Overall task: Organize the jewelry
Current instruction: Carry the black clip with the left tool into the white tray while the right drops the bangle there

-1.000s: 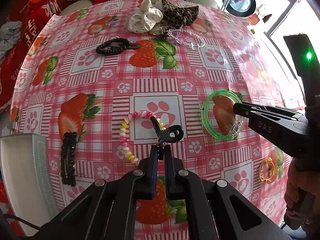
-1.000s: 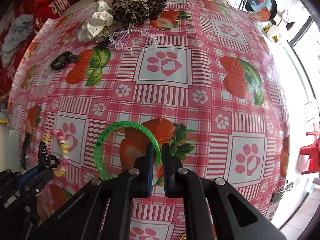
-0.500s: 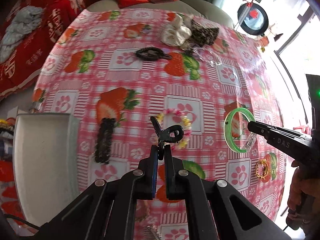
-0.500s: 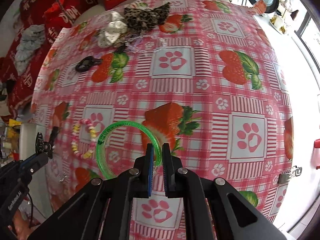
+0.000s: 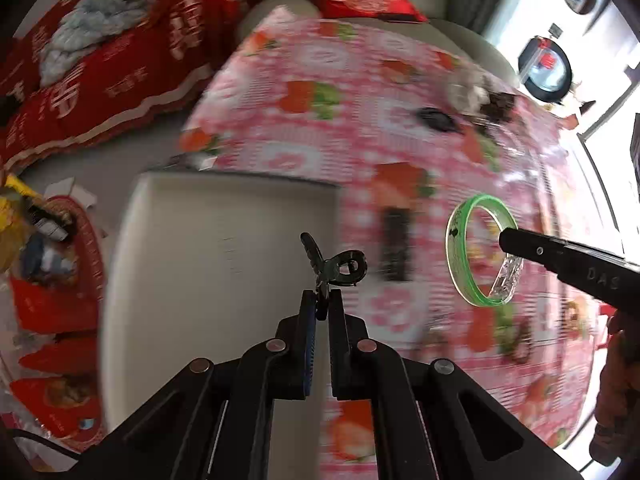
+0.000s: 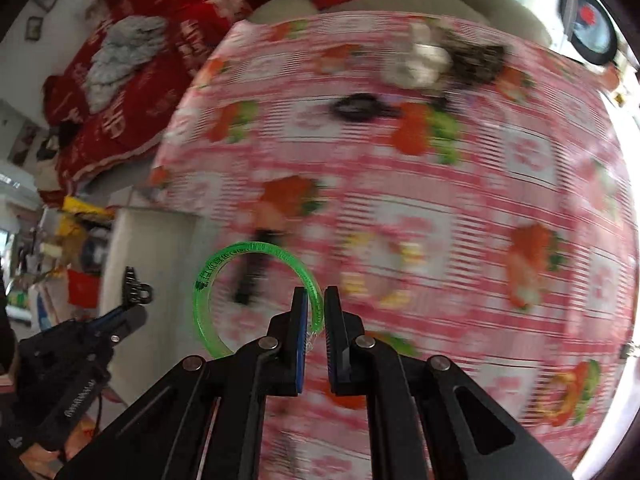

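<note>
My left gripper (image 5: 322, 300) is shut on a small black hair clip (image 5: 334, 264) and holds it in the air over the white tray (image 5: 208, 248) at the table's left edge. My right gripper (image 6: 316, 300) is shut on a green translucent bangle (image 6: 208, 280), lifted above the tablecloth just right of the tray. The bangle (image 5: 460, 256) and the right gripper (image 5: 510, 240) also show in the left wrist view. The left gripper (image 6: 134, 304) with the clip (image 6: 134, 286) shows at the lower left of the right wrist view.
On the pink strawberry tablecloth (image 6: 480, 184) lie a long black barrette (image 5: 394, 248), a bead bracelet (image 6: 380, 264), a black hair tie (image 6: 360, 108), scrunchies (image 6: 448, 60) at the far edge and a gold ring (image 6: 568, 396). Red cushions (image 5: 120, 52) lie behind; clutter (image 5: 44, 248) sits left of the tray.
Both grippers have swung left with their items lifted. The hair clip now hangs over the white tray, and the bangle has moved from mid-table toward the tray. The background is motion-blurred.
</note>
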{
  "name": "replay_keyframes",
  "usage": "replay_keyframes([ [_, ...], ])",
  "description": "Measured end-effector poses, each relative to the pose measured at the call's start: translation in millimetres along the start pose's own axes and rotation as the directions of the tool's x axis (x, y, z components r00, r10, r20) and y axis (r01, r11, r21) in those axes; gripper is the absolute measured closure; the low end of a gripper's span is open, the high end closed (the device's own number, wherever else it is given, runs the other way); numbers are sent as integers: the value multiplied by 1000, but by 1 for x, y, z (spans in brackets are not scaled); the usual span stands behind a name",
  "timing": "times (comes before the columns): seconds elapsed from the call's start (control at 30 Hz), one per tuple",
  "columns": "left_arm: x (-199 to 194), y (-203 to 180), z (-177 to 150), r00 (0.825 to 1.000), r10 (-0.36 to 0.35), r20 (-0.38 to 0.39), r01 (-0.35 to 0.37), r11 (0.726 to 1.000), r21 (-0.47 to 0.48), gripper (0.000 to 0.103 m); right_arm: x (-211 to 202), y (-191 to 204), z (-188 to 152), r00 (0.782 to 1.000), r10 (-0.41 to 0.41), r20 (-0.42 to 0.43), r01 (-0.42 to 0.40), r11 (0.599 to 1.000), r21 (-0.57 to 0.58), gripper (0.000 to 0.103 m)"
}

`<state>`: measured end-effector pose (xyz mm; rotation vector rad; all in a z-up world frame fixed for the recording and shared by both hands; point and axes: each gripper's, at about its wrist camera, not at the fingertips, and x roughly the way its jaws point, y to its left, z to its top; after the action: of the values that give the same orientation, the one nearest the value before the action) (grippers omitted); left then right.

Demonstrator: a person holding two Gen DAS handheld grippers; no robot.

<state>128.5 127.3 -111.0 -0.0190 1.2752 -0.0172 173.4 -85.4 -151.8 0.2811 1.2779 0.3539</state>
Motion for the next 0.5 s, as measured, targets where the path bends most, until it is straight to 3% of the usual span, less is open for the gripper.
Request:
replay_keyframes([
  [0.23, 15, 70, -2, 999, 42, -28, -43, 998, -53, 91, 48, 101, 13, 998, 51, -34, -54, 993, -109, 94],
  [0.5, 40, 92, 6, 997, 67, -23, -68, 997, -35, 91, 94, 148, 32, 998, 20, -67, -30, 987, -158, 94],
])
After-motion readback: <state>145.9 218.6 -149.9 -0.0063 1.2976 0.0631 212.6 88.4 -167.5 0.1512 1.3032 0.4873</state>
